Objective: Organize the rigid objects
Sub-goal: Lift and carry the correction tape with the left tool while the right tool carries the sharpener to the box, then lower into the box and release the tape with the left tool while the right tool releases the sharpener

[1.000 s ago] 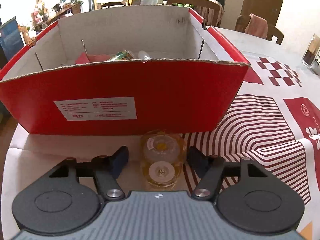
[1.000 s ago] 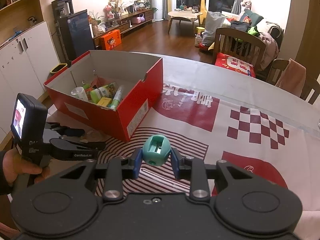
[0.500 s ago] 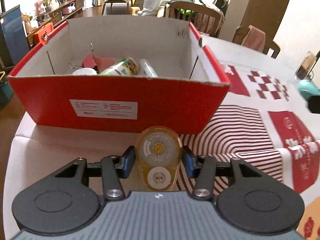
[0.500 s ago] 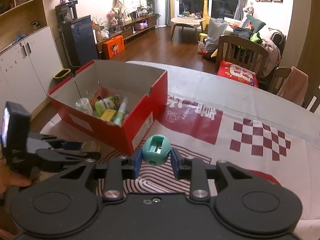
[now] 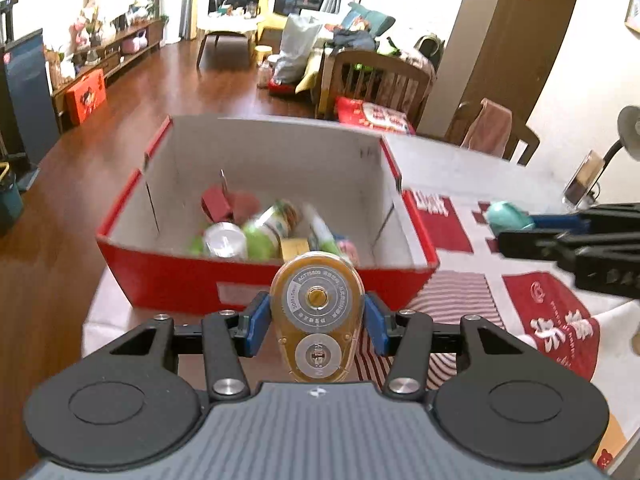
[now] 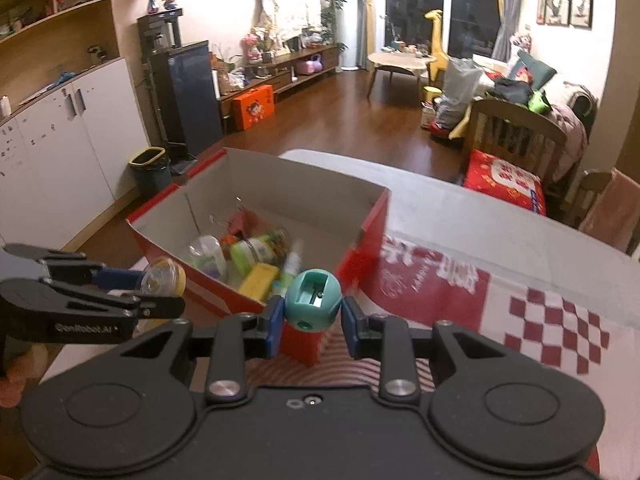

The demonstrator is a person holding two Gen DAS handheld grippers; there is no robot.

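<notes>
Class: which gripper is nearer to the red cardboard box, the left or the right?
Roughly level, perhaps the right. The right gripper, holding the teal pencil sharpener, hangs at the red cardboard box's near corner; the left gripper, holding the correction tape, hovers just before its front wall.

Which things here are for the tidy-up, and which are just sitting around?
For the job: tape roller in the left gripper, sharpener in the right gripper, red box.

Just around: chair, bin, coffee table.

Wooden chair, patterned tablecloth
</notes>
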